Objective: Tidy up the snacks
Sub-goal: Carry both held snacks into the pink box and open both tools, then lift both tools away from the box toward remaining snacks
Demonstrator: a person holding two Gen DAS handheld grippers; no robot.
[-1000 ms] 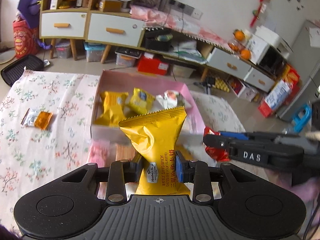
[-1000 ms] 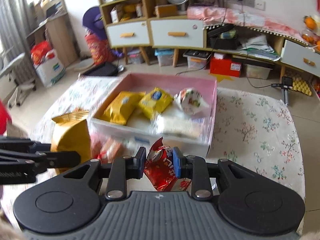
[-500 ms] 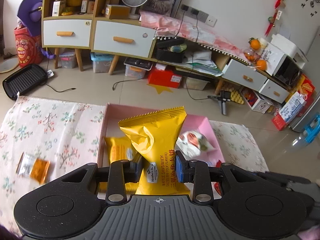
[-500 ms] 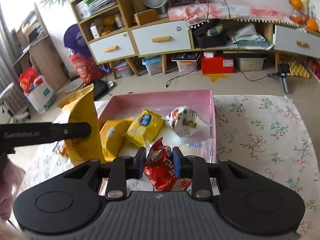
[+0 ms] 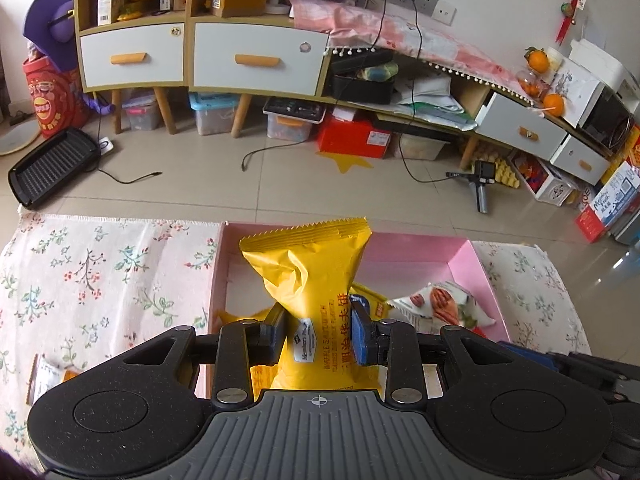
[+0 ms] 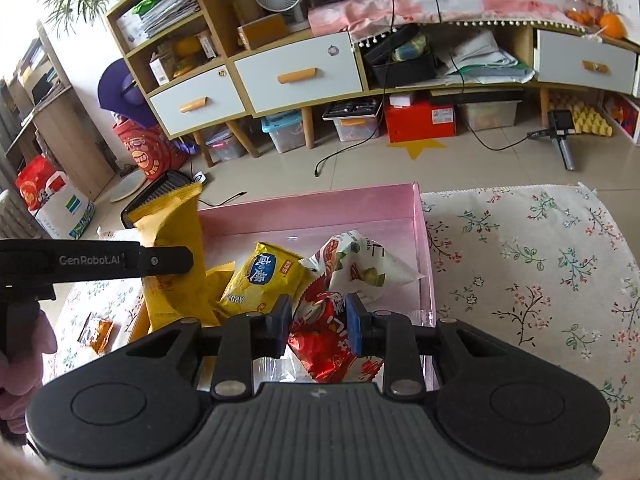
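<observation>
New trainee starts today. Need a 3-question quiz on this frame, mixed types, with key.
1. True or false: the left tool is shut on the yellow waffle sandwich packet.
2. What does the right tool grip? A) red snack packet B) white nut packet C) orange
3. Fill in: both tools hold their packets over the ____ box.

Key: 1 true; 2 A; 3 pink.

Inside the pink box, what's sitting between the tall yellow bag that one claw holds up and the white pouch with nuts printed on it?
In the right wrist view, a yellow cracker packet with a blue label lies on the floor of the pink box, between the tall yellow bag and the white pouch.
</observation>
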